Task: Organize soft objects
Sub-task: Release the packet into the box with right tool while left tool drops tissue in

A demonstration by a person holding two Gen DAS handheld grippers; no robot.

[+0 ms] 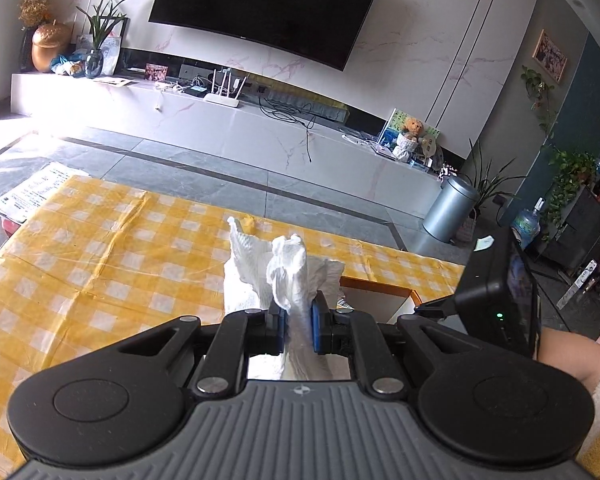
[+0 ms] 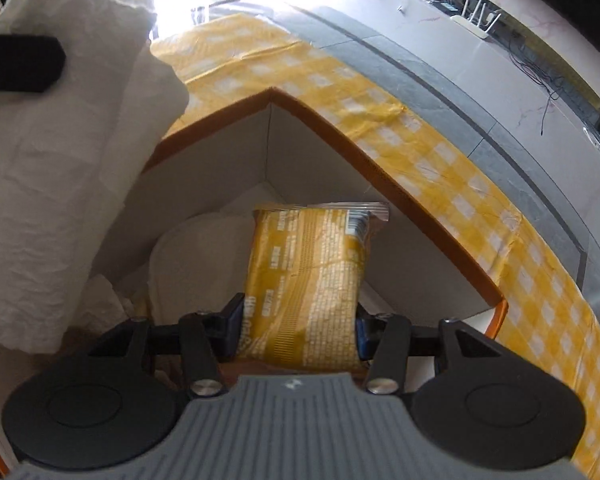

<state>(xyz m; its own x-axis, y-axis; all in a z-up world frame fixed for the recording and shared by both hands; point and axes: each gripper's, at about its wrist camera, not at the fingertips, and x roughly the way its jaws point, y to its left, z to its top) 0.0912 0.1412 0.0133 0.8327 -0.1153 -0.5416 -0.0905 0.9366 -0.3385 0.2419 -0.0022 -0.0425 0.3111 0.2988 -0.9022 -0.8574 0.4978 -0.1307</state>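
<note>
In the left wrist view my left gripper (image 1: 297, 320) is shut on a crumpled white paper towel (image 1: 288, 272) that sticks up above the yellow checked tablecloth (image 1: 100, 248). In the right wrist view my right gripper (image 2: 298, 320) points down into an orange-rimmed box (image 2: 340, 152) and is shut on a yellow snack packet (image 2: 308, 272), one pad on each side. White paper (image 2: 196, 252) lies in the box beside the packet. The same paper towel (image 2: 60, 140) hangs at the left over the box.
The right gripper's body and its camera (image 1: 500, 292) sit at the right of the left wrist view, beside a fluffy sleeve (image 1: 596, 400). The box corner (image 1: 380, 286) shows just beyond the towel. Past the table are grey floor tiles, a TV bench and a metal bin (image 1: 452, 212).
</note>
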